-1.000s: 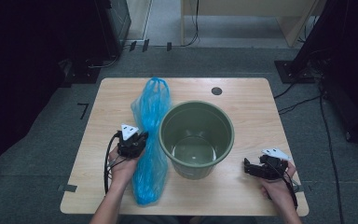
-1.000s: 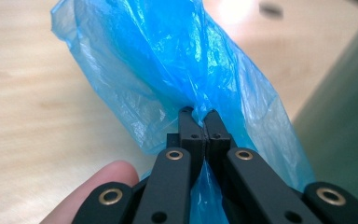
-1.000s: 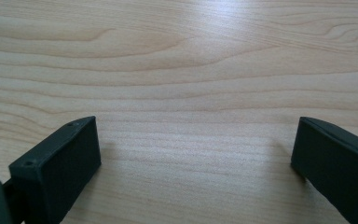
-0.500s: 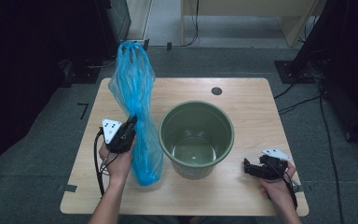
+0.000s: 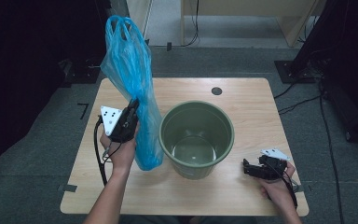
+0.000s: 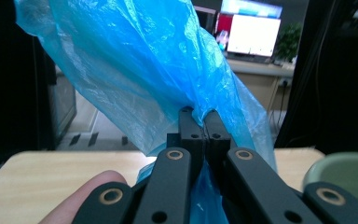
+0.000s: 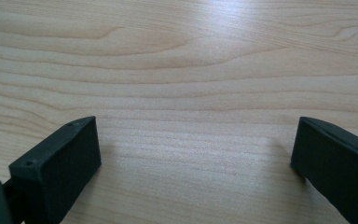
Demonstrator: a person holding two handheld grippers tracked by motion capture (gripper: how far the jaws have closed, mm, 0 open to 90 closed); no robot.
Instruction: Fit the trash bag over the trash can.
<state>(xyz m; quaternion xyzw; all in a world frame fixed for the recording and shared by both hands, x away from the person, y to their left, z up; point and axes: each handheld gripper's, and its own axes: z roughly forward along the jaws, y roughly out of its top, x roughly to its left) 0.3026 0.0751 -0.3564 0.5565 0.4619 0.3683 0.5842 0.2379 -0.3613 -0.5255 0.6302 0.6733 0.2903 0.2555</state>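
I take the green bucket (image 5: 196, 138) as my landmark. Left of it, my left tongs (image 5: 133, 108) are clamped tight on the blue plastic bag (image 5: 129, 70), pinching it partway along its length. The bag is thin, see-through blue film, crinkled and glossy, gathered into a narrow waist where the jaws squeeze it. Above the pinch it fans out wide and stands up past the far edge of the surface (image 5: 256, 105), two loop handles at the top. Below the pinch it hangs as a loose tube, lower end just left of the bucket's wall, looks close to touching it, cannot tell for sure. In the left gripper view the bag (image 6: 140, 70) bunches between the closed jaws and the bucket rim (image 6: 342, 170) shows at the right. The bucket is open-topped, shiny floor inside. Right of the bucket, near the front edge, my right tongs (image 5: 246, 168) lie low on the surface, jaws spread wide, bare wood (image 7: 182, 93) between them.
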